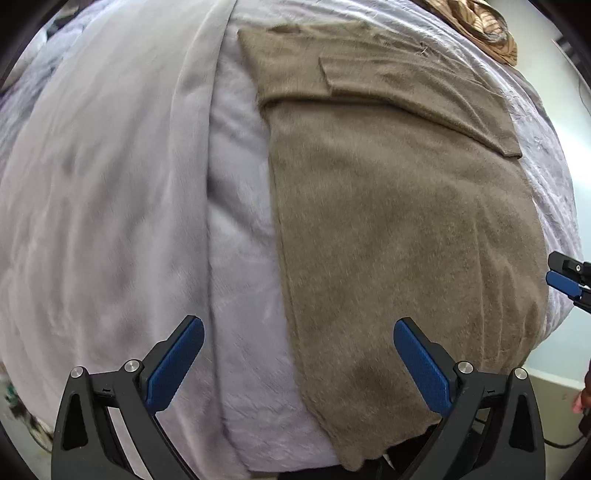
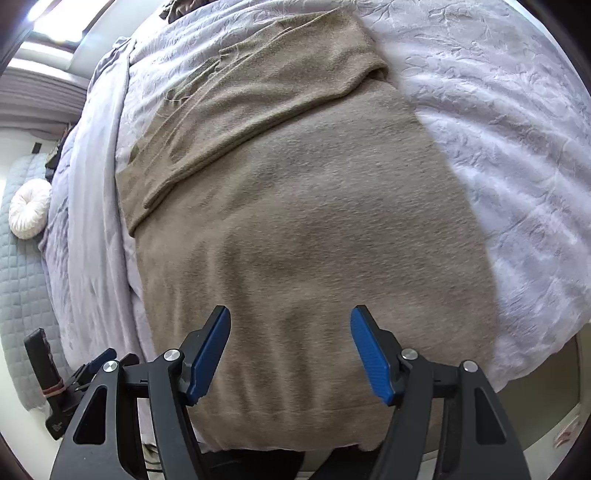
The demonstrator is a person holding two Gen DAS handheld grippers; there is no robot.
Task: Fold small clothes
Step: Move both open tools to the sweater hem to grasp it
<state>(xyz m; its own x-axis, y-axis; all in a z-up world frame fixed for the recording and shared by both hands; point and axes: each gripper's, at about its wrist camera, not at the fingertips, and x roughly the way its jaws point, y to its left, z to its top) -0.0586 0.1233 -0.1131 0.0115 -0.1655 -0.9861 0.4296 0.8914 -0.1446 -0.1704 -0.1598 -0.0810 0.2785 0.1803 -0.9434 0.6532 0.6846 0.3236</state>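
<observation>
- Presently, fingers: two per gripper, blue pads on black frames. Left gripper (image 1: 299,363) has its fingers wide apart with nothing between them; right gripper (image 2: 290,354) likewise spread, nothing clamped.
- Count: one brown sweater (image 1: 399,229), one patterned brown cloth (image 1: 480,26) at the far edge of the bed, one round white cushion (image 2: 30,214).
- Sweater lies flat on the bed, both sleeves folded across the upper body, hem at the near edge closest to the grippers.
- Left gripper sits over the sweater's left border: one finger above bare bedding, the other above the knit. Right gripper sits over the hem region, both fingers above the knit; its tip shows at the right margin of the left wrist view.
- Bed: pale lavender textured cover (image 2: 498,122), with a smoother grey blanket (image 1: 103,192) laid in a long band to the sweater's left.
- Room: grey quilted mat (image 2: 22,295) beside the bed, carrying the cushion; pale floor; bright window upper left.
- Pose: both grippers point steeply downward at the bed.
</observation>
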